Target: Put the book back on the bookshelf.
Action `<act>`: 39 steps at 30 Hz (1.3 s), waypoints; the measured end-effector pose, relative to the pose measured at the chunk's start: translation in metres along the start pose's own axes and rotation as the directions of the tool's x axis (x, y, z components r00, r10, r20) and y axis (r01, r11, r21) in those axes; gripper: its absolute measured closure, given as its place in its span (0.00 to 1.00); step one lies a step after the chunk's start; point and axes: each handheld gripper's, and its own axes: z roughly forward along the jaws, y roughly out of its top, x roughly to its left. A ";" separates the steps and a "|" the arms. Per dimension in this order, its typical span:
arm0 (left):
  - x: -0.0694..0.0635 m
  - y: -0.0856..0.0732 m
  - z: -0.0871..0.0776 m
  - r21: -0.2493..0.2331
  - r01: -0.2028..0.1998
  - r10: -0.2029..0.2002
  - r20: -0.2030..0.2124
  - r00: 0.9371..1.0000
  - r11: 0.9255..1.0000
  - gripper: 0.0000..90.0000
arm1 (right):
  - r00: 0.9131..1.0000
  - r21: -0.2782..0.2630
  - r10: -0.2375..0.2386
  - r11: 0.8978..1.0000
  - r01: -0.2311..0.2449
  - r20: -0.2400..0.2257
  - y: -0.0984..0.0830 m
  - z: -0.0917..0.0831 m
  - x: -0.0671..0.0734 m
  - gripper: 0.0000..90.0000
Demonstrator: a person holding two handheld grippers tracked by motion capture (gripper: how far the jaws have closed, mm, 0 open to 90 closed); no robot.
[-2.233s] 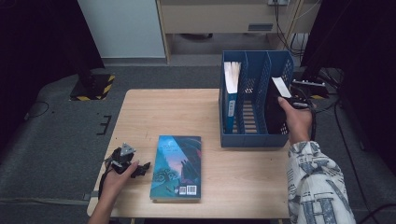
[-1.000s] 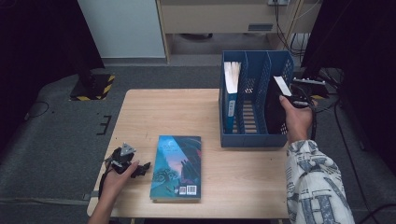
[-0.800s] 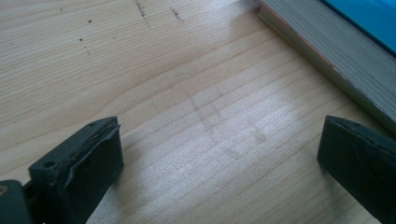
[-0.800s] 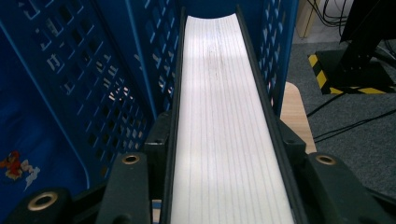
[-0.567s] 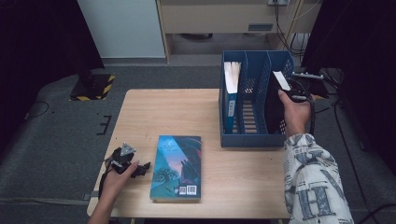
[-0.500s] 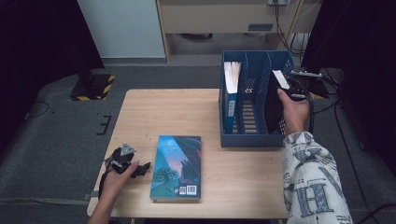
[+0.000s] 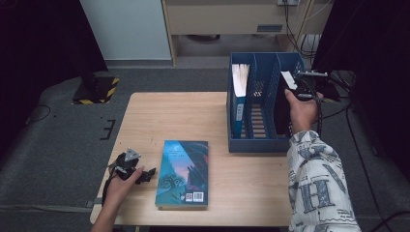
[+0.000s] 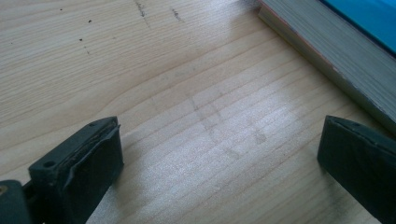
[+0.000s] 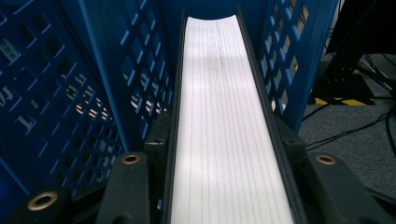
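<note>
Right hand-held gripper (image 9: 224,186) clamping black book (image 9: 224,116), blue file rack (image 9: 93,70); no legible writing

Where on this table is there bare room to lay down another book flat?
The widest bare patch of the table lies beyond the flat book, left of the blue file rack. A narrower strip runs between that book and the person's right sleeve, in front of the rack. It is crowded at the near left corner, where the left gripper rests beside the book.

The dark book (image 9: 229,116) is cut off below, its cover hidden by the blue rack (image 9: 93,70).
</note>
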 end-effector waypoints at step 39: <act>0.000 0.000 0.000 0.004 -0.007 0.007 0.002 1.000 1.000 0.00 | 0.982 -0.045 0.061 0.997 -0.070 -0.177 -0.020 -0.032 0.004 0.25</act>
